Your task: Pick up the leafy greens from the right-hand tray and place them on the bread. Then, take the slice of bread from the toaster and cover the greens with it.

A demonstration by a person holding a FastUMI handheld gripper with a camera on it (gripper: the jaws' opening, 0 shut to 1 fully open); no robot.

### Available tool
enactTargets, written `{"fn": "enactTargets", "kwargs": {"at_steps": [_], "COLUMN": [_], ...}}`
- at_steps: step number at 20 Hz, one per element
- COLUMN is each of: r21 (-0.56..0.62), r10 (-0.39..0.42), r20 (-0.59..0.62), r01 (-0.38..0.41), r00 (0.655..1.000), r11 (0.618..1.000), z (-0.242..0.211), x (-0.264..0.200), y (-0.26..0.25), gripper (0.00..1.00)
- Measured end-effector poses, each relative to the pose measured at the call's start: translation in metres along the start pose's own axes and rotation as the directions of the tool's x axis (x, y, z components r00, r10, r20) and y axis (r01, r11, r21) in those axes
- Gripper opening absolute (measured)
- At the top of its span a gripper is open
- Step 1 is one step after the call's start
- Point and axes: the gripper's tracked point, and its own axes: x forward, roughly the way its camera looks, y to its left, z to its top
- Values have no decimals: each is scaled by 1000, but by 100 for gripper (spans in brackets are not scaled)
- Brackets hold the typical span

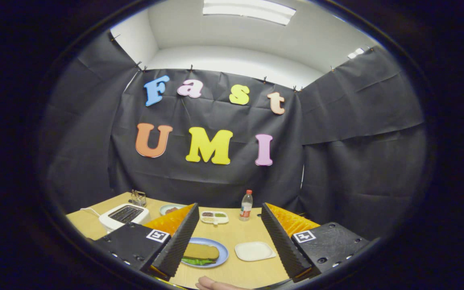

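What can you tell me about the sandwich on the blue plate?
The sandwich lies flat on a round blue plate on the wooden table, between the open gripper's fingers and nearer the left one. A tan-brown bread slice is on top, with green leaves poking out underneath at the front. Neither finger touches it.
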Motion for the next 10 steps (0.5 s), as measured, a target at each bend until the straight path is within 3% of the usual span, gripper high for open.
{"fn": "enactTargets", "kwargs": {"at_steps": [10], "r21": [-6], "r10": [13], "r20": [-3], "r01": [-13], "r00": [1000], "r11": [1000], "z": [-4], "x": [-4], "y": [1], "gripper": [95]}}
